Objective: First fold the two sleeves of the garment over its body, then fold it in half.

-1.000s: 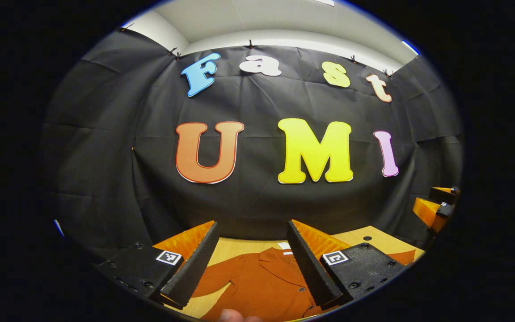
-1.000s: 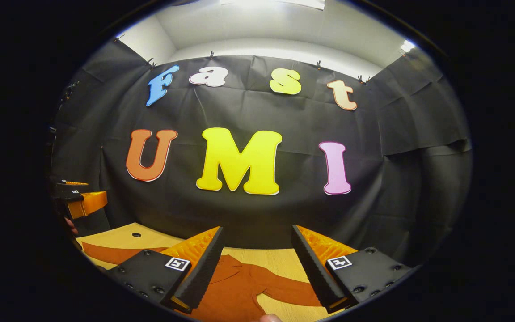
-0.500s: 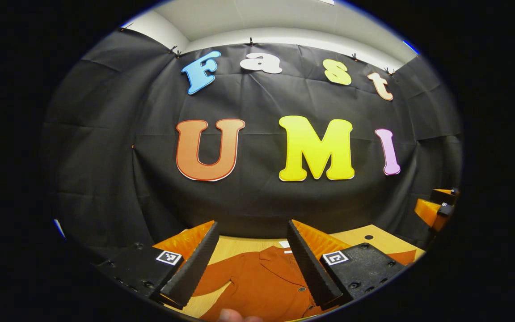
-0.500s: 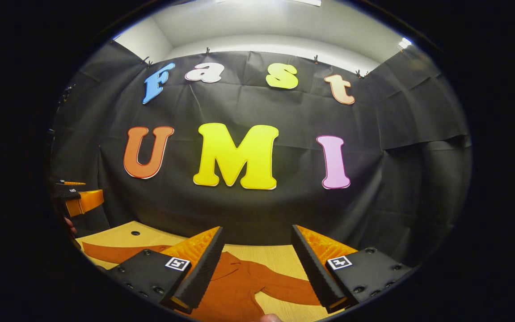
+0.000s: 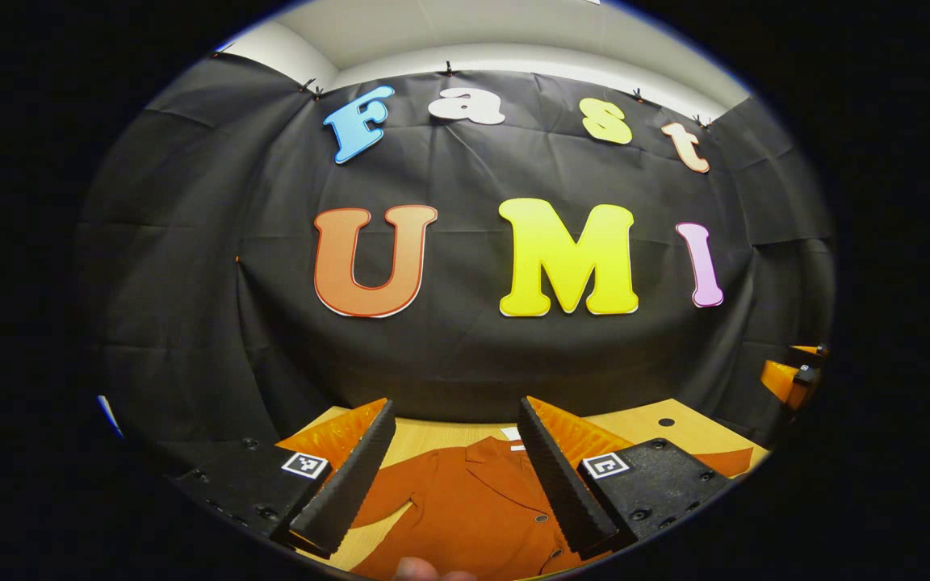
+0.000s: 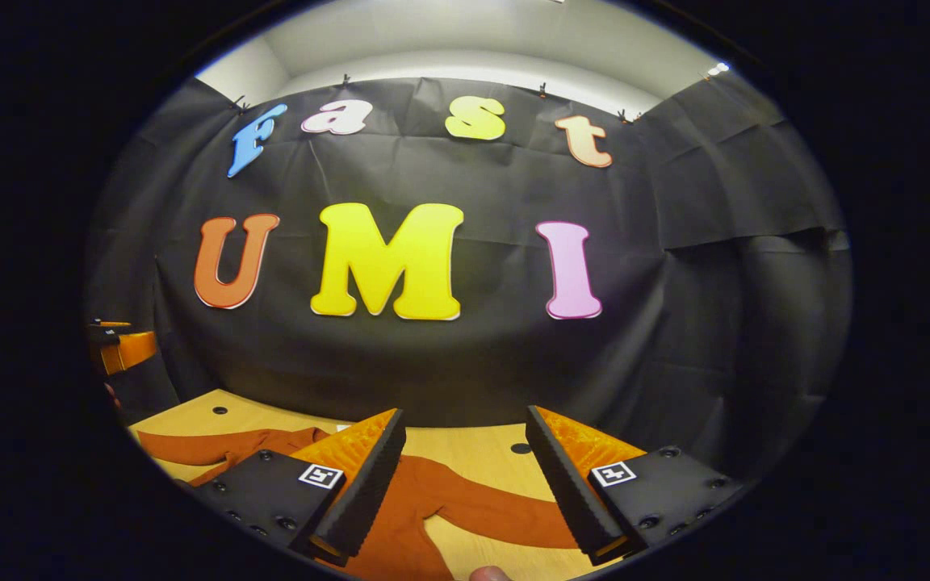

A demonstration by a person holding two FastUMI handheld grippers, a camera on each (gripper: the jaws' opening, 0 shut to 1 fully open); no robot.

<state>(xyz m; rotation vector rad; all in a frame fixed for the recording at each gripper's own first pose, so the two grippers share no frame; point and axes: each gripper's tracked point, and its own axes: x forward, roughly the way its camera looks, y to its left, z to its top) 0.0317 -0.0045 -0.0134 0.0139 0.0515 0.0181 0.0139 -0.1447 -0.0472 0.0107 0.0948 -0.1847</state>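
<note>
Tongs on both sides hang spread above the table, nothing between their fingers. Since a second ago the left tongs have tipped slightly downward: the wall has slid up in the left gripper view, and a little more of the rust-orange garment shows between the fingers. The right tongs have swung further to the right and dipped, so the wall has drifted left in the right gripper view, more of the wooden table is visible, and a second dark hole in it has come into sight between the fingers.

The garment lies flat and unfolded on the table, sleeves spread out to the sides. The left gripper view looks down on its collar, a white tag at the neck, and buttons along the front, with the right tongs hovering at the far right edge. The right gripper view instead takes in one long sleeve running right under its own fingers and the other sleeve stretching left, with the left tongs at the far left edge.

The garment's lower part is cut off at the bottom of both views, and each gripper body covers part of a sleeve. A fingertip pokes in at the bottom edge, the rest of that hand out of frame.
</note>
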